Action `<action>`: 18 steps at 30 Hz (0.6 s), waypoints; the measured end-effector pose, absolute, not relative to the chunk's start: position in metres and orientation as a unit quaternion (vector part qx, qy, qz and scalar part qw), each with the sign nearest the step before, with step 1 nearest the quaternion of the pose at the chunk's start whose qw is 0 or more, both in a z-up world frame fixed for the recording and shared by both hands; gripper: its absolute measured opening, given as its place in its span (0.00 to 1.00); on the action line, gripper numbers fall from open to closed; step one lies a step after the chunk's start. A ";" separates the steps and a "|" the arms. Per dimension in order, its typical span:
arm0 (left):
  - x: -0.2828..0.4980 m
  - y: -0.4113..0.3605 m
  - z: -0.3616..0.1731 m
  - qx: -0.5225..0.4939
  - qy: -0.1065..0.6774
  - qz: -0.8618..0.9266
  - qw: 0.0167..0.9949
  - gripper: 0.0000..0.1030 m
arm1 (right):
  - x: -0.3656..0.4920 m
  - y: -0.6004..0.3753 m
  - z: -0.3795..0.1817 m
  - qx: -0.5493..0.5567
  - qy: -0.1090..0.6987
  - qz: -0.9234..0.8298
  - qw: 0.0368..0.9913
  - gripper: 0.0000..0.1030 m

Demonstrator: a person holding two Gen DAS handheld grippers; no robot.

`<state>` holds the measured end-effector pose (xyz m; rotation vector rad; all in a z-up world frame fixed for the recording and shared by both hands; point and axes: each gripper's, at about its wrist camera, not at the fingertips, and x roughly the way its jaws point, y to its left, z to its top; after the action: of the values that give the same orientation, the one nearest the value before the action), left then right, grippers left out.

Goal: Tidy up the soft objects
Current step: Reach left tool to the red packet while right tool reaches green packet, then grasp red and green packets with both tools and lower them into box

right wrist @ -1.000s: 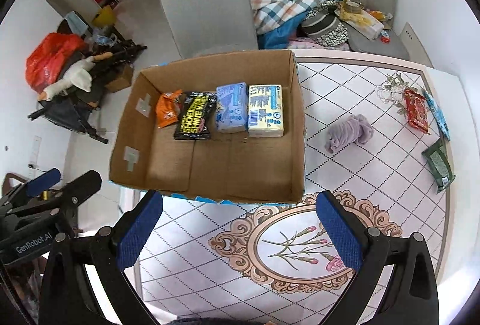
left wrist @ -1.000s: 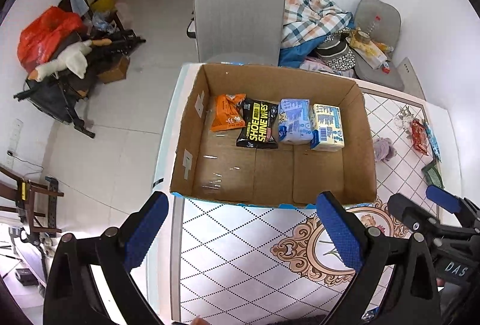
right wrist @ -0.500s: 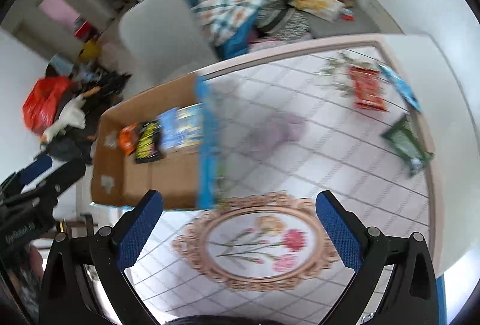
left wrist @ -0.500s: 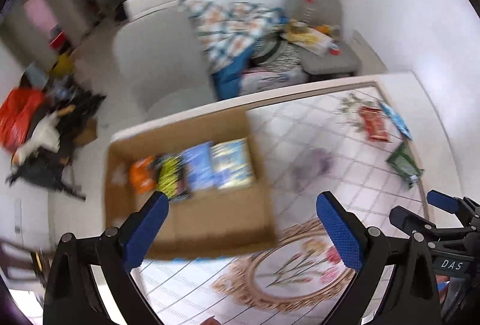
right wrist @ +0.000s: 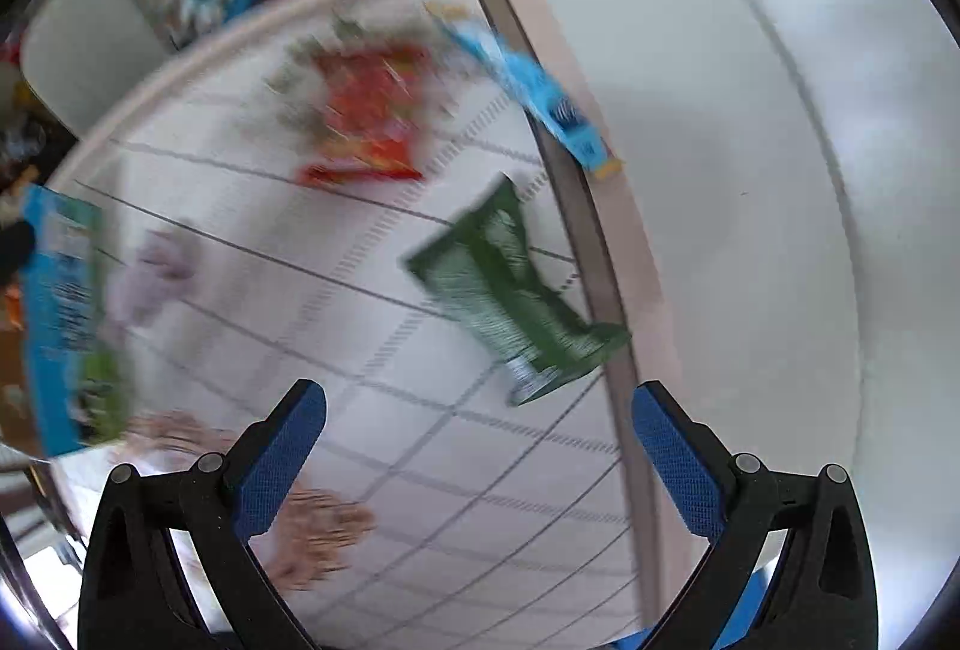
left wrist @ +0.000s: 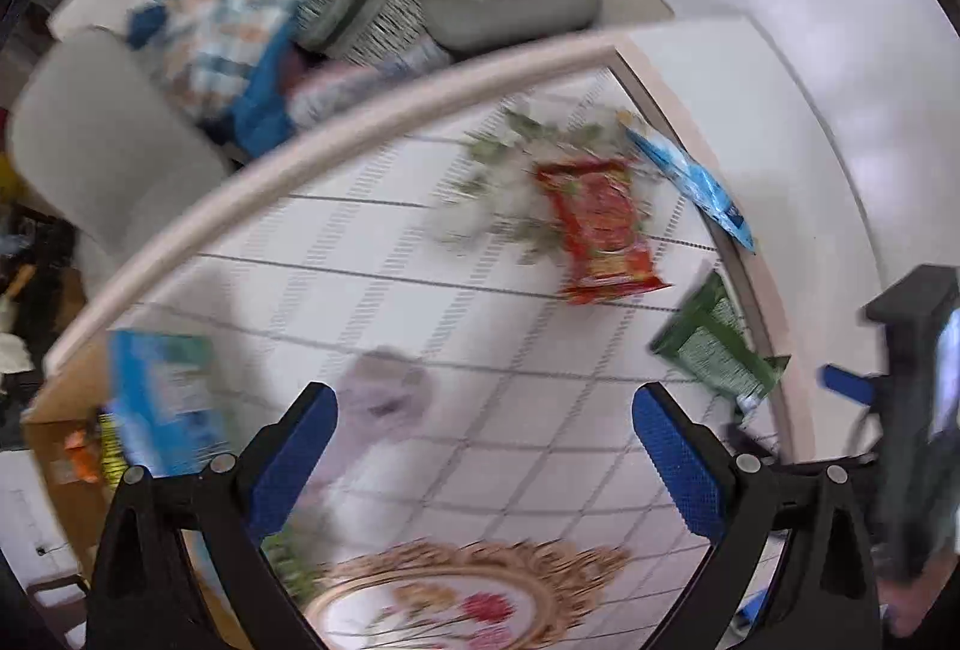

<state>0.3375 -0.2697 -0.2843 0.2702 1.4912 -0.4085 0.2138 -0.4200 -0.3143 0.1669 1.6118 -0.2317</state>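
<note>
Green packet (right wrist: 510,290) lies ahead of right gripper (right wrist: 479,461) — both jaws spread, empty.

Two fisheye views, each looking forward between a gripper's blue fingers and down at a tiled table (left wrist: 456,254) from fairly close above. The left wrist view faces the table's far corner, with a chair (left wrist: 102,134) and a box (left wrist: 54,434) at its left edge. The right wrist view sits further right, nearer the wall-side edge. Both views are motion-blurred. Both share the red packet (left wrist: 603,230) (right wrist: 366,110), green packet (left wrist: 714,350) (right wrist: 510,290), blue packet (left wrist: 696,182) (right wrist: 540,92) and purple cloth (left wrist: 384,398) (right wrist: 153,272).
</note>
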 end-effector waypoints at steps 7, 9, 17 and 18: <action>0.363 -0.334 -0.346 0.120 0.711 -0.197 0.664 0.97 | 0.226 -0.450 -0.384 0.087 0.748 -0.107 0.649 0.81; 0.370 -0.346 -0.359 0.120 0.721 -0.196 0.654 0.97 | 0.225 -0.464 -0.383 0.123 0.737 -0.119 0.654 0.70; 0.390 -0.382 -0.407 0.138 0.748 -0.184 0.622 0.97 | 0.234 -0.508 -0.377 0.270 0.715 -0.108 0.636 0.71; 0.391 -0.384 -0.410 0.142 0.748 -0.185 0.622 0.97 | 0.236 -0.511 -0.375 0.269 0.711 -0.107 0.640 0.76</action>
<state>0.3907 -0.3843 -0.4100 0.3272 1.7178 -0.4251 0.2361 -0.5107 -0.3754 0.6146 1.6217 -0.2444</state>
